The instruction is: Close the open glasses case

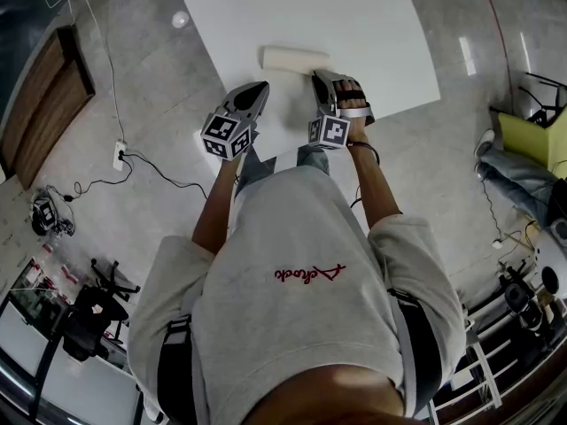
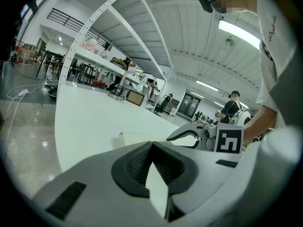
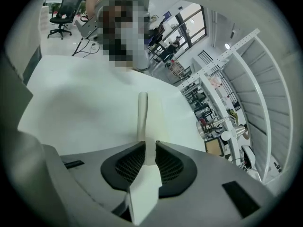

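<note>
The left tool (image 1: 260, 88) is held over the worktop's (image 1: 363, 16) near edge, its jaws closed tip to tip on nothing. At 3 o'clock from it, the right tool (image 1: 322, 78) is held narrowly open. In the right gripper view the case's (image 1: 294, 58) near end is seen in that gap, though no pinch by the pads can be made out. The case is laid at 12 o'clock of both tools, its long axis run from 9 to 3 o'clock in the head view. Its right end is met by the right tool's tip, so that hand is judged nearer. The left tool is kept apart, at 7 o'clock. Whether the lid is fully down cannot be told.
</note>
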{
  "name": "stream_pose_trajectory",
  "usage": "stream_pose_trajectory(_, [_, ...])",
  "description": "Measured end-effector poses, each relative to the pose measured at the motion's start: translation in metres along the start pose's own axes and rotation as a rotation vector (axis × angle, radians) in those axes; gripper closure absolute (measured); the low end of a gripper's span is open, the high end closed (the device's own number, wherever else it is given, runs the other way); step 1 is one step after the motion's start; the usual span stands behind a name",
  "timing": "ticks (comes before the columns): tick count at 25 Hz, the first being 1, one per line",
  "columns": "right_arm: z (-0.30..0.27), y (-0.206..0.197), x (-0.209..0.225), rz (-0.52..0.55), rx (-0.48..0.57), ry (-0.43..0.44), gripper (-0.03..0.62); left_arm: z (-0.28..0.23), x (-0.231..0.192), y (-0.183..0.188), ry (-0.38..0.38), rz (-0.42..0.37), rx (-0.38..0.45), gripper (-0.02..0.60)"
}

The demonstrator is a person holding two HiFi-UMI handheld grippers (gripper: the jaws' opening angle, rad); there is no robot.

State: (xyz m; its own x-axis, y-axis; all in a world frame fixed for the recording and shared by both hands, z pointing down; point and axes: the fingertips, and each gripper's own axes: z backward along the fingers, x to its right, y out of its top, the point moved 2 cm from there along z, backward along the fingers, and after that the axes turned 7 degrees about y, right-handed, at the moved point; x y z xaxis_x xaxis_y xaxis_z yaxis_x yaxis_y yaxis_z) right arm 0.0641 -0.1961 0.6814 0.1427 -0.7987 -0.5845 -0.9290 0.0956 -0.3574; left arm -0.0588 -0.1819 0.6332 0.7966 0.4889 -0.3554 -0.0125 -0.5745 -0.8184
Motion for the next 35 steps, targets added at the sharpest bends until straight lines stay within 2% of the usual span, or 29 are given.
stream_pose_trajectory(10, [0.008, 0.000, 0.001, -0.058, 0.010, 0.001, 0.522, -0.002, 0.005, 0.000, -0.004, -0.001, 0.006, 0.555])
stream_pose_trajectory(12, [0.009, 0.000, 0.003, -0.070, 0.012, -0.010, 0.537, -0.002, 0.005, 0.001, -0.004, -0.002, 0.008, 0.555])
stream_pose_trajectory(13, [0.009, 0.000, 0.004, -0.076, 0.014, -0.019, 0.582, -0.002, 0.006, 0.001, -0.004, -0.004, 0.009, 0.555])
stream_pose_trajectory(21, [0.015, 0.003, 0.011, -0.136, 0.035, -0.041, 0.582, 0.000, 0.008, 0.006, -0.003, -0.021, 0.022, 0.555])
stream_pose_trajectory(24, [0.018, 0.008, 0.018, -0.254, 0.084, -0.048, 0.582, 0.000, 0.007, 0.011, -0.007, -0.032, 0.035, 0.555])
stream_pose_trajectory(27, [0.024, 0.014, 0.031, -0.420, 0.161, -0.049, 0.582, 0.001, 0.007, 0.020, -0.012, -0.046, 0.050, 0.555])
stream_pose_trajectory(32, [0.042, 0.020, 0.061, -0.760, 0.319, -0.063, 0.582, 0.003, 0.010, 0.041, -0.016, -0.079, 0.085, 0.555])
stream_pose_trajectory(35, [0.053, 0.020, 0.078, -1.001, 0.447, -0.066, 0.582, 0.003, 0.010, 0.053, -0.019, -0.091, 0.107, 0.555])
